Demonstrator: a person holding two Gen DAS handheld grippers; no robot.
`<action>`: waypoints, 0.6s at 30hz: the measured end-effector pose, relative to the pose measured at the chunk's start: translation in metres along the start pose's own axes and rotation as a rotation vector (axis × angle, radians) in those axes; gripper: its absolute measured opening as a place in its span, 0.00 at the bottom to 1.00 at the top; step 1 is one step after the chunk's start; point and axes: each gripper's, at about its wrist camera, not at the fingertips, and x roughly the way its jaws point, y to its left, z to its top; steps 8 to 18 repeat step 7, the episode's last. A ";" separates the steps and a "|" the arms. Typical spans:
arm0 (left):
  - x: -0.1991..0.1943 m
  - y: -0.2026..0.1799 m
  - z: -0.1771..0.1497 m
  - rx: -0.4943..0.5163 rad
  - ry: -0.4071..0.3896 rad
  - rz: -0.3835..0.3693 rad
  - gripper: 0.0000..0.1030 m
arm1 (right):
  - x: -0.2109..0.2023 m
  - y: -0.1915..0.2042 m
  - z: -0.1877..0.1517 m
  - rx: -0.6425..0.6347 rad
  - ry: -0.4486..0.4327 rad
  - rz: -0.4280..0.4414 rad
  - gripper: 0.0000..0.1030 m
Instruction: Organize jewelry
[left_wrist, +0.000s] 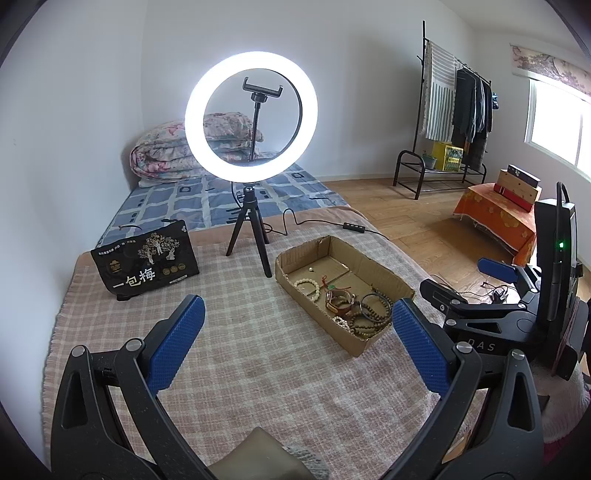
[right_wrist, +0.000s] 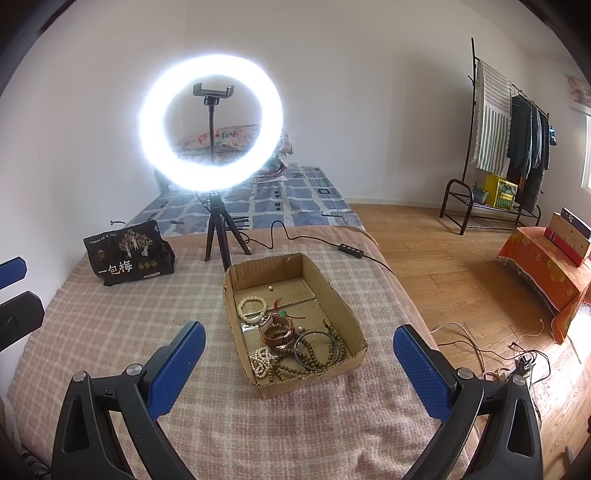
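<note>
A shallow brown cardboard tray (right_wrist: 347, 314) held the jewelry on our pink-and-cream checked blanket (right_wrist: 129, 332): a cream bead bracelet (right_wrist: 252, 309), a reddish-brown bangle (right_wrist: 279, 329), a thin dark bangle (right_wrist: 317, 350), brown wooden bead strands (right_wrist: 291, 365) and a white pearl string (right_wrist: 261, 360), all heaped toward its near end. We held our left gripper (left_wrist: 295, 343) and right gripper (right_wrist: 299, 369) just short of the tray, blue-padded fingers (right_wrist: 177, 369) spread wide and gripping nothing. Behind stood a lit white ring light on a black tripod (right_wrist: 211, 123), with a black printed pouch (right_wrist: 127, 254) to its left.

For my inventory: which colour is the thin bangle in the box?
Dark, nearly black bangle; right wrist view shows it best.
</note>
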 end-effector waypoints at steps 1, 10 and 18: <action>0.000 0.001 0.000 0.001 -0.001 0.001 1.00 | 0.001 0.001 0.001 -0.002 0.003 0.000 1.00; -0.003 0.004 0.002 0.004 -0.024 0.029 1.00 | 0.003 0.001 0.001 -0.010 0.009 -0.003 1.00; -0.003 0.004 0.002 0.004 -0.024 0.029 1.00 | 0.003 0.001 0.001 -0.010 0.009 -0.003 1.00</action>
